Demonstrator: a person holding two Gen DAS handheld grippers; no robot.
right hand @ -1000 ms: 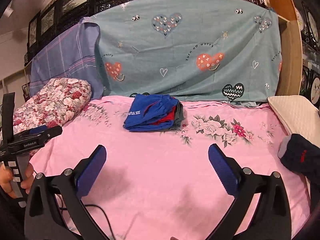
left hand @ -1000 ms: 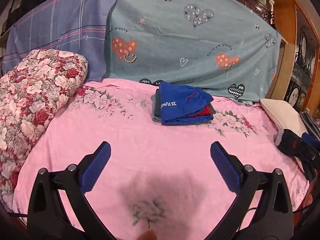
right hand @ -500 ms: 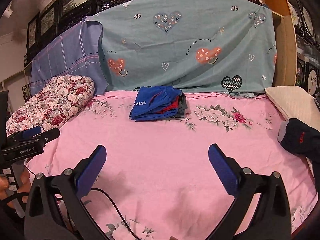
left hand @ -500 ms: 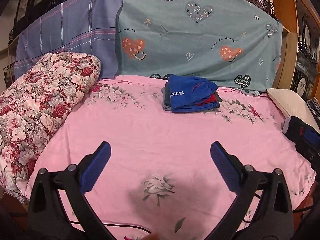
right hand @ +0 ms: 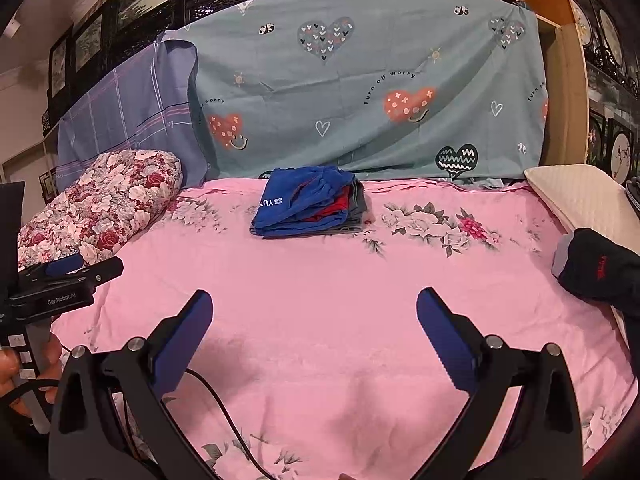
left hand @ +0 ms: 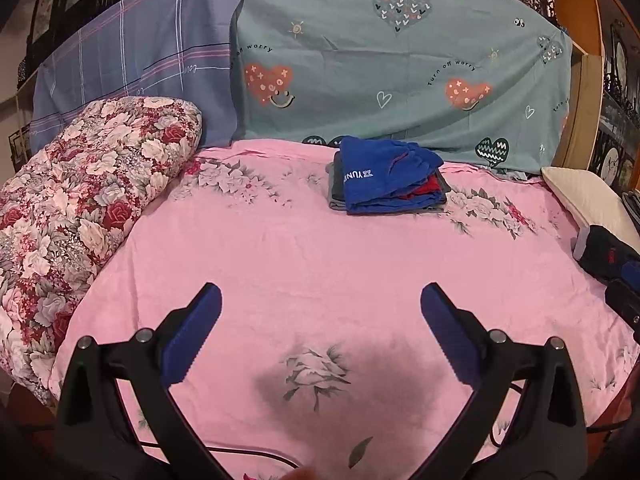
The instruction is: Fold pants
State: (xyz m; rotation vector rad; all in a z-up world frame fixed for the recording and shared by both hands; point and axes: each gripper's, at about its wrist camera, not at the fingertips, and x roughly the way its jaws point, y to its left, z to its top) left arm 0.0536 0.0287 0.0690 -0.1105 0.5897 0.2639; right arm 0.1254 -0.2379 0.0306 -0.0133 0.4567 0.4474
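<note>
- Left wrist view: the left gripper [left hand: 320, 308] hangs over the pink floral sheet [left hand: 280, 256] with its jaws spread wide and nothing between the blue pads [left hand: 192, 336].
- Left wrist view: a folded stack of pants [left hand: 386, 176] lies on the sheet at 12 o'clock from the gripper, well apart from it, close to the teal heart-print cloth [left hand: 380, 60] hung behind the bed. The top piece is blue with white lettering; red and grey layers show at its right edge.
- Left wrist view: a rolled floral quilt [left hand: 80, 208] lies along the sheet's edge at 10 o'clock. A dark garment [left hand: 608, 256] sits at 3 o'clock, partly cut by the frame edge; whether it is pants cannot be told. A cream pillow [left hand: 588, 200] lies just behind it.
- Right wrist view: the right gripper [right hand: 314, 312] is likewise wide apart and empty above the sheet [right hand: 320, 288].
- Right wrist view: the stack of pants [right hand: 308, 200] lies at 12 o'clock, well apart. The dark garment [right hand: 600, 268] lies at 3 o'clock, beside the pillow [right hand: 580, 196].
- Right wrist view: the left gripper [right hand: 66, 276] appears side-on at 9 o'clock, near the quilt [right hand: 100, 204]. A black cable [right hand: 224, 412] crosses the sheet at 7 o'clock.
</note>
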